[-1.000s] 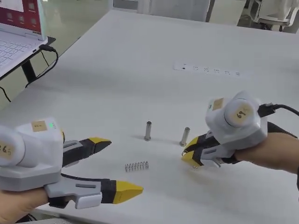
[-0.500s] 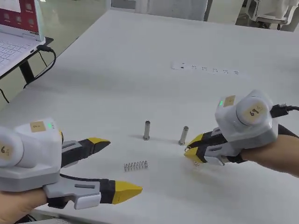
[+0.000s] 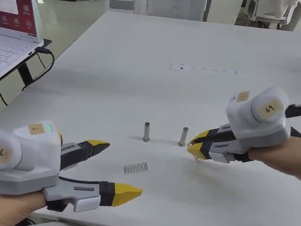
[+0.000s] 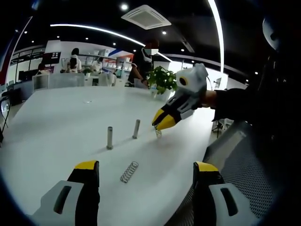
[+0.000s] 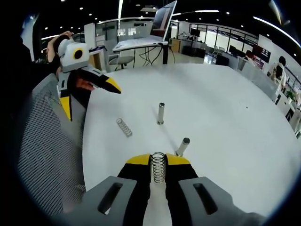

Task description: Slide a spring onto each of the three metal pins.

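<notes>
Two bare metal pins stand upright on the white table: one (image 3: 146, 131) to the left, one (image 3: 183, 136) to the right; the right gripper view shows them as a far pin (image 5: 161, 113) and a near pin (image 5: 182, 146). My right gripper (image 3: 197, 147) is shut on a spring (image 5: 158, 167), whose coils hang below the yellow tips (image 3: 198, 158) just right of the right pin. A second spring (image 3: 136, 167) lies flat on the table in front of the pins. My left gripper (image 3: 113, 167) hovers open at the near left, short of that spring (image 4: 129, 172).
A laptop (image 3: 14, 28) on a stand with a trailing cable sits at the far left. A white power strip (image 3: 207, 70) lies flat farther back on the table. The table's near edge runs under my left gripper.
My right gripper, with the spring in it, has drawn back to the right and risen a little from beside the right pin. The left gripper has held still.
</notes>
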